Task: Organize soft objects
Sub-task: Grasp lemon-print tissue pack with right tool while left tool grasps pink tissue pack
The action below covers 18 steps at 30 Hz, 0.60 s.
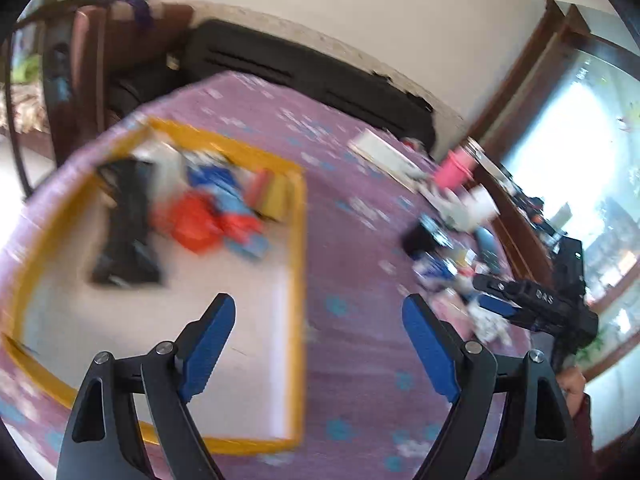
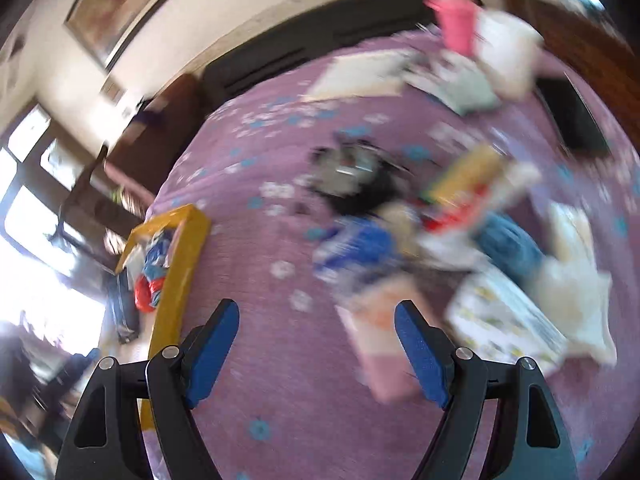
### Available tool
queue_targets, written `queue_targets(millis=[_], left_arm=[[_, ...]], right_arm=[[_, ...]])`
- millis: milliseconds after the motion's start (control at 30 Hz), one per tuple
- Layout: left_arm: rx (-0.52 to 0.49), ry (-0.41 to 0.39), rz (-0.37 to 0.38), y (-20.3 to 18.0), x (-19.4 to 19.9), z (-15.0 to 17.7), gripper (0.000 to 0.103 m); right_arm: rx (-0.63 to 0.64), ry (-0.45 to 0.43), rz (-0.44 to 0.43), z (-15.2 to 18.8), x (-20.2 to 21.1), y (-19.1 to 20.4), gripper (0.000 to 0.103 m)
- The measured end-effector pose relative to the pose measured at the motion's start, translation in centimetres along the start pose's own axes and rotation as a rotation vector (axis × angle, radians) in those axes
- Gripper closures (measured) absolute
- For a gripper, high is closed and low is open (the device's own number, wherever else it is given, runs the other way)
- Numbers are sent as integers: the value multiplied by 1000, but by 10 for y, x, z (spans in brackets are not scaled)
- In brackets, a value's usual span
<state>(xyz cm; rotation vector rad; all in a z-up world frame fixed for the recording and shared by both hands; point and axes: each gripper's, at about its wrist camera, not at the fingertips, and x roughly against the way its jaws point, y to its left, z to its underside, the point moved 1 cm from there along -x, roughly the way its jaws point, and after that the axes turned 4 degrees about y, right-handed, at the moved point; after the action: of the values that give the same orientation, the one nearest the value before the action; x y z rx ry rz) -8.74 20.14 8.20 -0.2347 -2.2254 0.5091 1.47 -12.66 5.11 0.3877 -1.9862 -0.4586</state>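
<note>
A bed (image 1: 352, 240) under a purple spread with pale flower prints carries everything. One shallow tray (image 1: 298, 264) with a yellow rim lies on it toward its left edge, and inside, at the tray's far end, sit soft things already gathered: one long black piece (image 1: 128, 224), one orange-red piece (image 1: 192, 224) and blue-and-white cloth (image 1: 224, 188), all smeared by motion so their kinds cannot be told.

The loose heap (image 2: 460, 220) of soft things lies toward the bed's right edge, well apart from the tray: blue, black, yellow-and-red and white patterned pieces run together in the blur and cannot be counted. One pink flat piece (image 2: 384, 344) lies nearest the right claw, and one pink cup (image 2: 456, 20) stands at the bed's far right corner.

The left claw (image 1: 320, 344) tilts downward above the tray's near right corner, its two blue pads spread wide with nothing between them. The right claw (image 2: 316, 348) also tilts downward, over bare spread between tray and heap, jaws spread and empty; its right pad overlaps the pink piece in the right wrist view, and contact cannot be told. In the left wrist view it shows at the right edge, with part of a hand (image 1: 572, 388) below it
</note>
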Motion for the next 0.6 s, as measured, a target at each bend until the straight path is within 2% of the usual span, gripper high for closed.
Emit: queue_targets(millis=[100,167,267,367,400,533,600], left_arm=[[-14,70,37,-23,-20,14,18],[-40,89,35,-34,-23,21,18],[-70,86,19,-46,-21,25,18],[-80,75,-1,-50,-16,25,18],[-79,74,-9,-50,-15,26,18],[-66,85,-29,-49,-18,27,18],[-69,99,-33,-50,-22,28,18]], right_arm=[[12,10,-20,3,1,-6,19],[28,8,-7,0,-4,-5,19],[44,10,58,-4,-23,-6,19],[38,57,36,0,-41,-9,19],[47,79,14,3,-46,-4,19],[92,181,-165,24,-52,21,19],[113,151,-193,26,-35,28,19]])
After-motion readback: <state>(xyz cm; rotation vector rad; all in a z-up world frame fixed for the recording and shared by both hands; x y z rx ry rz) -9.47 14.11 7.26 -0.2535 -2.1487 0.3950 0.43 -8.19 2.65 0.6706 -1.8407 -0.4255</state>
